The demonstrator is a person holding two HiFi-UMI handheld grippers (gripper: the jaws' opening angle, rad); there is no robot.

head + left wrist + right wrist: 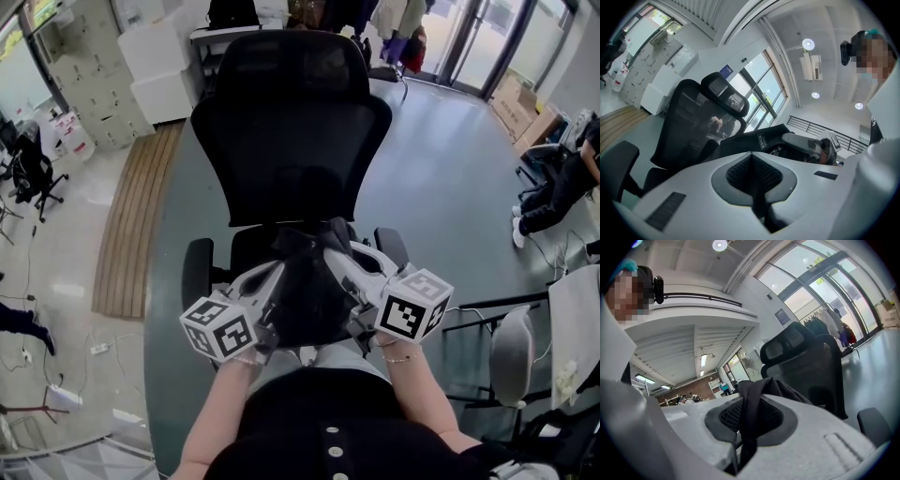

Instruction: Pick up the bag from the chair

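Hanging between the two tools, the black bag [305,286] sits just in front of the person's body and over the seat of the black chair [291,141], hiding most of that seat; whether its underside rests on the cushion cannot be told. From the head view its long axis runs away from the person toward the backrest [281,122], with a bunched, narrower end pointing at the backrest and the broader, darker bulk nearest the person. The left tool [275,281] comes in from the left side of the bag and the right tool [339,272] from the right, both reaching forward, roughly level with one another and angled inward toward each other. In the right gripper view the right tool [749,416] has its jaws pinched on a black strap [751,394] that rises out of the seam between the pads and folds over into the crumpled cloth of the bag [780,390]. In the left gripper view the left tool [752,176] has its jaws pressed together, with a thin black strip of the bag caught in the seam; the bag's body [754,140], bearing a small sewn label [762,139], lies just beyond the tips. An armrest [197,267] flanks the bag on the left, above the grey floor [441,187].
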